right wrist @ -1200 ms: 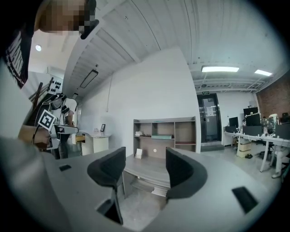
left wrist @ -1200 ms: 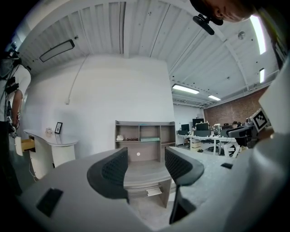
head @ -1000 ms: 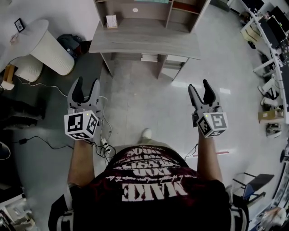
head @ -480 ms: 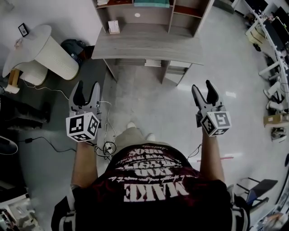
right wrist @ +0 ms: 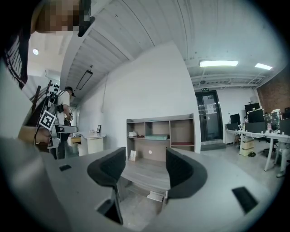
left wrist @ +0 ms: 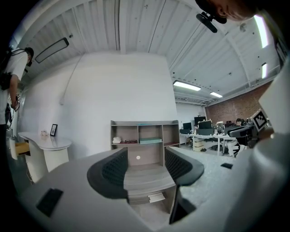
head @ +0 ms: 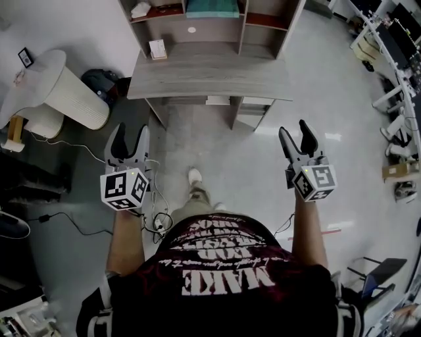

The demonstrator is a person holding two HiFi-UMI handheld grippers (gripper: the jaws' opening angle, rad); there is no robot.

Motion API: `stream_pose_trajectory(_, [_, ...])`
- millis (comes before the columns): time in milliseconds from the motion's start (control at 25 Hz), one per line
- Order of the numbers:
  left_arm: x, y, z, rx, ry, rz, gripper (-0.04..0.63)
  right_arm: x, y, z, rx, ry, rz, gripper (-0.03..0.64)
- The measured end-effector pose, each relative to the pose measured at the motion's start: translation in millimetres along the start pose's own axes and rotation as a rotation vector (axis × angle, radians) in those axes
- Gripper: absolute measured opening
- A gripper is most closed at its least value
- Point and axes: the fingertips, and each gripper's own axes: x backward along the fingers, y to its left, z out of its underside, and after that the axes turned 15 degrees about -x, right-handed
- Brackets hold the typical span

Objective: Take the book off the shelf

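Observation:
A teal book [head: 212,8] lies flat in the middle compartment of the wooden shelf unit [head: 245,23] that stands on a grey desk [head: 209,71] ahead. It also shows as a thin teal slab in the left gripper view [left wrist: 150,141] and the right gripper view [right wrist: 156,137]. My left gripper [head: 129,135] is held over the floor, well short of the desk's left front corner, open and empty. My right gripper [head: 295,131] hangs open and empty short of the desk's right front corner. Both point at the shelf, far from the book.
A small white card [head: 157,49] stands on the desk at the left. A white object [head: 140,9] lies in the left compartment, a dark red thing [head: 263,21] in the right. A round white cabinet [head: 62,79], a black bag [head: 99,64] and floor cables [head: 154,210] lie left.
The person has stepped toward the desk, so more of the shelf unit and the teal book show at the top. Both grippers stay open at about the same height.

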Motion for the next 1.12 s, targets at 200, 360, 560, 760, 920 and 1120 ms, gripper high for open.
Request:
stream_pose_trajectory(200, [-21.3, 8.7, 5.9, 0.0, 0.003, 0.018, 0.247, -25.1, 0.6, -5.2, 0.01, -0.003, 0.001, 0.274])
stream_pose_trajectory(360, [-41.8, 24.5, 13.3, 0.017, 0.013, 0.021, 0.247, -51.9, 5.2, -5.4, -0.003, 0.004, -0.005, 0.273])
stream_pose_trajectory(560, [-71.8, 47.0, 16.1, 0.024, 0.007, 0.025, 0.247, -93.5, 11.9, -11.0, 0.003, 0.015, -0.023, 0.273])
stream_pose_trajectory(760, [-104.6, 67.8, 26.4, 0.031, 0.015, 0.036, 0.247, -139.0, 15.6, -11.8, -0.001, 0.029, -0.033, 0.273])
stream_pose_trajectory(920, [-127.8, 80.7, 36.3, 0.042, 0.024, 0.051, 0.247, -175.6, 19.8, -9.1, -0.01, 0.045, -0.049, 0.273])
stream_pose_trajectory(1120, [-154.2, 88.6, 54.5, 0.039, 0.051, 0.078, 0.246, -212.7, 27.0, -6.2, -0.018, 0.071, -0.068, 0.273])
